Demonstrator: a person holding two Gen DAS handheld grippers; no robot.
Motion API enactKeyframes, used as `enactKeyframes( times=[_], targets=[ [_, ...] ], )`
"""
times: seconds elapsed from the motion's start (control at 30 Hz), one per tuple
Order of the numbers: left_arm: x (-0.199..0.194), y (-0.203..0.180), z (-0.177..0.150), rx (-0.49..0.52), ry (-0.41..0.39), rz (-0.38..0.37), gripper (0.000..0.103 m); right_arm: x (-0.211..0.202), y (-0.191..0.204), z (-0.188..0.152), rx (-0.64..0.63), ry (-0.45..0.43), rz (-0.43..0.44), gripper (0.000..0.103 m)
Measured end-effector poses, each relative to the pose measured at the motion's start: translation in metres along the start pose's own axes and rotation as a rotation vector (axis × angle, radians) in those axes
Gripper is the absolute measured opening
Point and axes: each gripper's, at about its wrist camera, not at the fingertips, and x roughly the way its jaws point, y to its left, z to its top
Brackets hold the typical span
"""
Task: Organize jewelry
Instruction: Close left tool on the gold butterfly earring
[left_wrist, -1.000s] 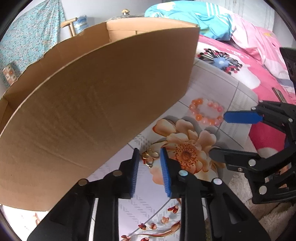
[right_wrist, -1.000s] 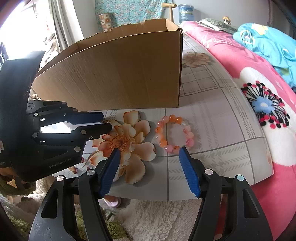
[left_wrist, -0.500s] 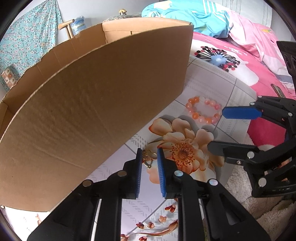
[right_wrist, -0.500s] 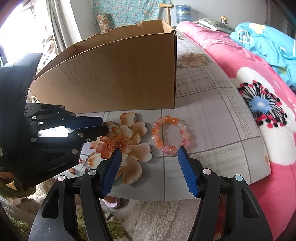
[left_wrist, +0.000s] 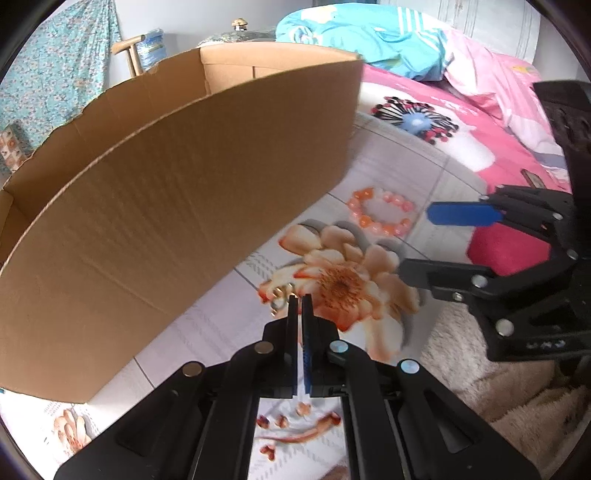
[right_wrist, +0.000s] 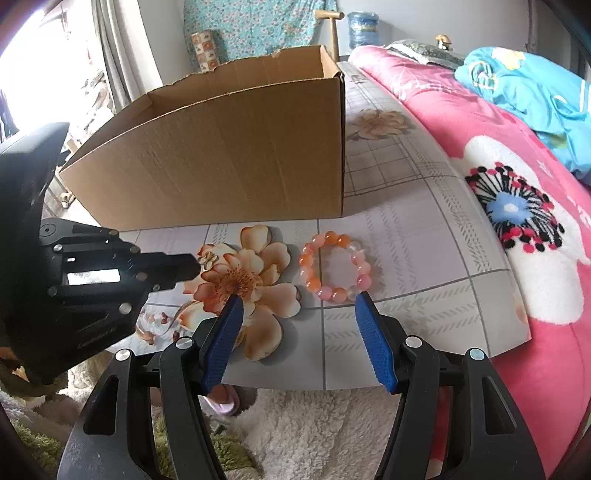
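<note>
Left gripper (left_wrist: 300, 298) pinched nearly shut, blue pads almost meeting, tips down at the small gold earrings (left_wrist: 279, 297) on the printed flower; cannot tell from either view whether any metal is caught between the pads, since the loops show just to the left of the tips. Seen from the right wrist as a black nose (right_wrist: 184, 266) touching the same gold loops (right_wrist: 208, 257).

Right gripper (right_wrist: 299, 310) held wide, nothing between the blue pads, hovering at the near edge of the table, with the beaded bracelet (right_wrist: 334, 266) just beyond the gap and slightly toward the right finger.

Bracelet of orange and pink beads lying flat in a ring on the floral tablecloth (right_wrist: 417, 236), to the right of the big peach flower print, apart from the earrings.

Behind both, an open cardboard box (right_wrist: 236, 162) standing upright on the tablecloth, its near wall close to the jewelry; inside hidden.

To the right, a pink floral blanket (right_wrist: 517, 206) with a blue garment (right_wrist: 532, 88) bunched on top. Below the table edge, a shaggy cream rug (right_wrist: 314, 428).
</note>
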Motion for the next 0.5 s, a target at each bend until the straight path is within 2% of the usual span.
enactKeyframes(
  times=[0.03, 0.23, 0.4, 0.5],
  targets=[
    [-0.001, 0.0, -0.001, 0.0, 0.001, -0.001, 0.003, 0.0, 0.001, 0.0, 0.0, 0.002, 0.004, 0.059],
    [-0.001, 0.003, 0.001, -0.024, -0.014, 0.038, 0.033, 0.001, 0.007, -0.001, -0.004, 0.003, 0.015, 0.059],
    [0.011, 0.008, 0.004, -0.04, 0.001, 0.041, 0.034, 0.001, 0.006, 0.0, 0.006, 0.0, 0.016, 0.059],
    [0.013, 0.005, 0.005, -0.009, -0.006, 0.053, 0.025, 0.001, 0.003, 0.0, 0.014, -0.002, 0.016, 0.059]
  ],
)
